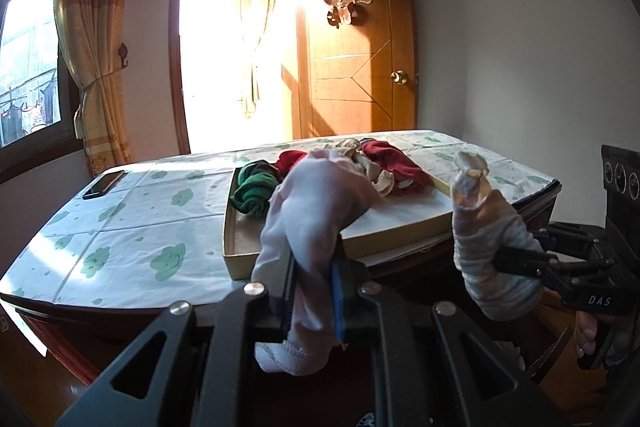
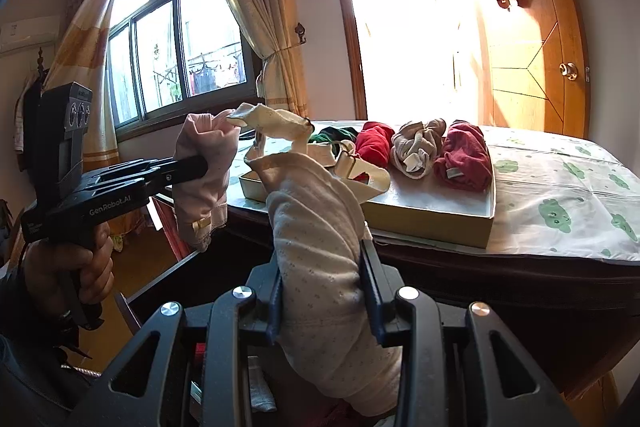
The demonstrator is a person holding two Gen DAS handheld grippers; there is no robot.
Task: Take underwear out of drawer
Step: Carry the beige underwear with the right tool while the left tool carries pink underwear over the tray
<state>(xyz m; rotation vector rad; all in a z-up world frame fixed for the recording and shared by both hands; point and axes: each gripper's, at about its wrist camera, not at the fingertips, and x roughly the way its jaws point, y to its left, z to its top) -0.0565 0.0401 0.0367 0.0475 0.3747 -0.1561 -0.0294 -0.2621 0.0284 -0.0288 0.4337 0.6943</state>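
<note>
Strong daylight floods in through the open doorway beside the orange-brown wooden door point(image 1: 360, 39), blowing the opening point(image 2: 404, 39) out to pure white in both views. That glare washes over the door's near edge and hazes the thin cream curtain point(image 1: 254, 39) hanging in the doorway. The white tablecloth printed with green clouds point(image 1: 132, 223) below the door is brightly lit, with a hot patch at its left side. The foreground is dim, nearly black low down. Fisheye distortion bends the door and walls, and dark vignetting fills the corners.
</note>
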